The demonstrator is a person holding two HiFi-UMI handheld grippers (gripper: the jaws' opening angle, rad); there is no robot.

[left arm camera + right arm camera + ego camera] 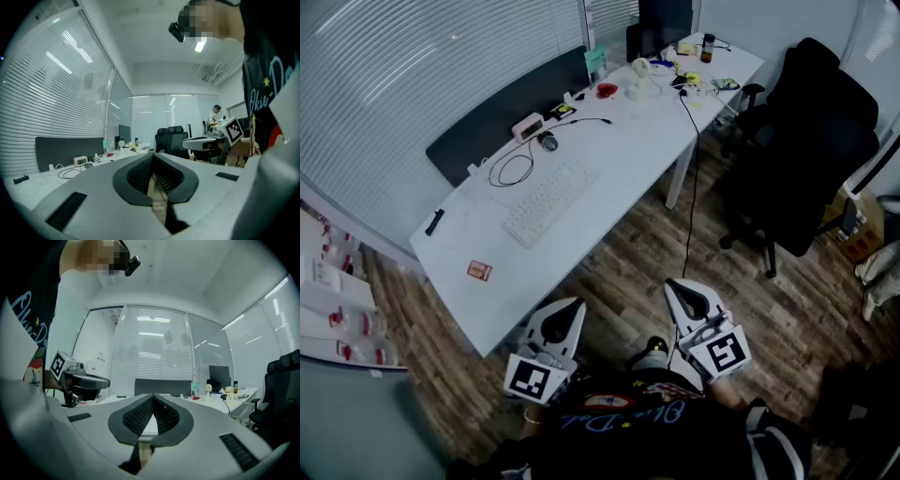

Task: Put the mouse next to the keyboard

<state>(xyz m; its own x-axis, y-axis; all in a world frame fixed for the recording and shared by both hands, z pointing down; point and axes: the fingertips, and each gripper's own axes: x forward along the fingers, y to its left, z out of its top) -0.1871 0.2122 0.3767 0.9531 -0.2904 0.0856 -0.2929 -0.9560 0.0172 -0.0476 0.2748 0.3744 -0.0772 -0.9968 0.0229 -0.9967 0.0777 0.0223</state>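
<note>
While mouse (547,142) and keyboard (548,199) lie apart on the worktop (628,159), left tongs (569,309) and right tongs (680,289) are held closed, empty.

The desk (609,178) spans my 10 to 1 o'clock, and the chair (811,150) stands at my 2 o'clock, beyond the desk's far end. On the desk, the mouse (547,142) sits at 12 o'clock from the keyboard (546,202), apart from it, with the card (479,271) at 7 and the pen (435,221) at 9. My left gripper (574,306) and right gripper (676,286) hang over the floor (628,267), short of the desk's near edge.
</note>
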